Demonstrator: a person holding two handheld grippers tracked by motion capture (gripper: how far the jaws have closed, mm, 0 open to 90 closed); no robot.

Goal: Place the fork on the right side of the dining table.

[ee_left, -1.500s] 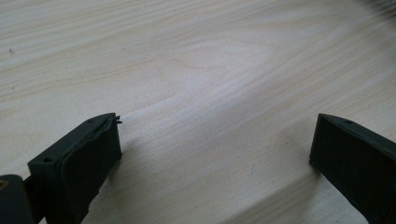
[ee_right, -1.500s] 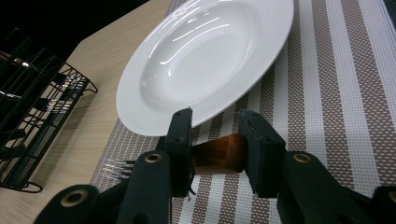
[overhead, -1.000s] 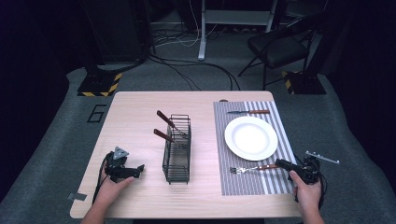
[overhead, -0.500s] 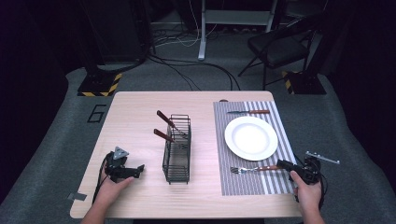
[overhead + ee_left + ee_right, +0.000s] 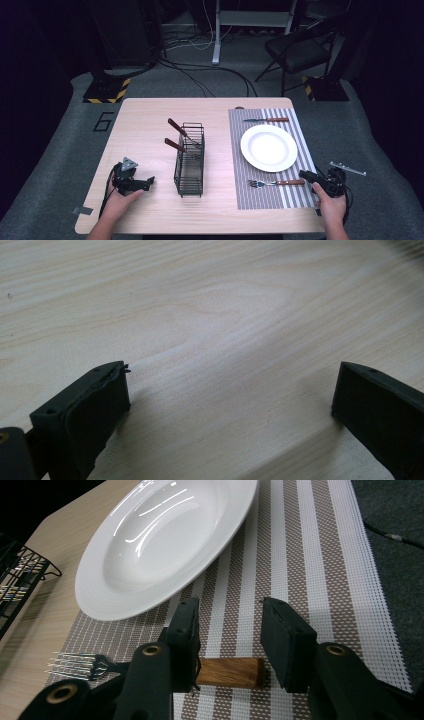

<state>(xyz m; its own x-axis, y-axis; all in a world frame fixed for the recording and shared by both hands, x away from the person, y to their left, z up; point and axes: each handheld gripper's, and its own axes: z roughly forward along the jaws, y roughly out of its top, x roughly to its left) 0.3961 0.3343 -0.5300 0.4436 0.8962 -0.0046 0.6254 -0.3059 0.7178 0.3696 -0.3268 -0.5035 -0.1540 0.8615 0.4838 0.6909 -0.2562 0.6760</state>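
Note:
A fork [image 5: 277, 183] with a wooden handle [image 5: 230, 672] lies on the striped placemat [image 5: 295, 195] in front of the white plate [image 5: 268, 148]. My right gripper [image 5: 303, 175] sits low over the handle's end. Its jaws have just been opening. In the right gripper view my right gripper [image 5: 230, 607] stands apart with the handle between the jaws and neither pad pressing on it. The fork's tines [image 5: 75, 666] point left. My left gripper [image 5: 150, 181] rests at the table's front left. In its own view my left gripper [image 5: 230, 395] is open over bare wood.
A black wire basket [image 5: 190, 160] with two wooden-handled utensils stands mid-table. A knife [image 5: 267, 120] lies on the placemat beyond the plate. The plate [image 5: 165, 540] is close ahead of my right gripper. The table's right edge runs beside the placemat [image 5: 320, 555].

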